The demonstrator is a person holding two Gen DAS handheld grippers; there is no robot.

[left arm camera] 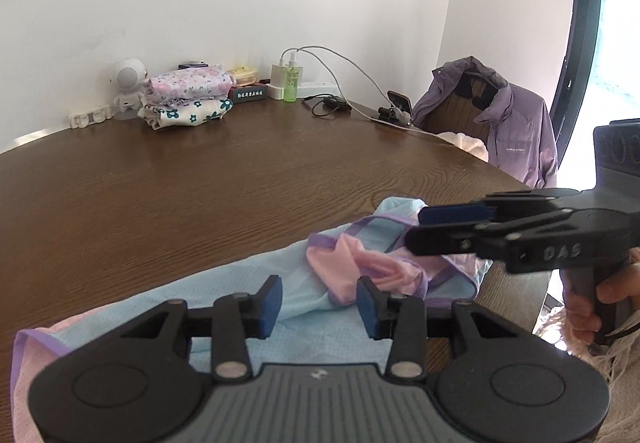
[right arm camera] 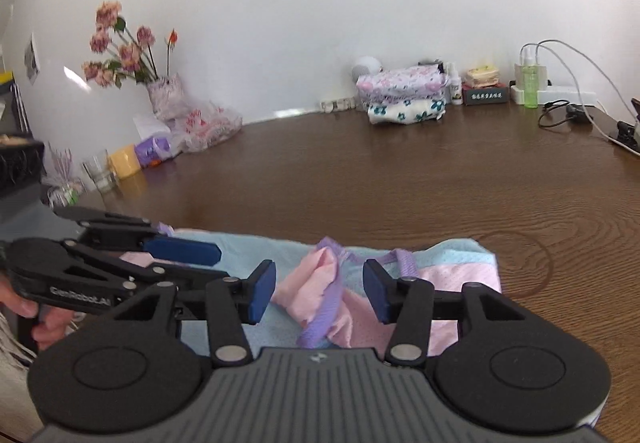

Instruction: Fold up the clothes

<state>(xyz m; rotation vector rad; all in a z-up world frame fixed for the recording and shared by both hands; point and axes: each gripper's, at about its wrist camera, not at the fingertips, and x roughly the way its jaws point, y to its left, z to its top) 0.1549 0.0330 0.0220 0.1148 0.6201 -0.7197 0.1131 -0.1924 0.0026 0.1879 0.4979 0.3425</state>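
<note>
We hover both grippers over a garment on the desk.

The left gripper point(left arm camera: 318, 305) and right gripper point(right arm camera: 319, 291) have jaws released, grasping nothing; the blue-and-pink garment point(left arm camera: 296, 283) lies rumpled on the brown desk point(left arm camera: 180, 183) beneath them.

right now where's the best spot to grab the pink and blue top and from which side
Probably the pink and blue top is best pinched at its flat right corner, with the right gripper coming from the near table edge. There the cloth lies smooth in one layer, whereas the middle is bunched with purple trim. Both grippers look open.
</note>
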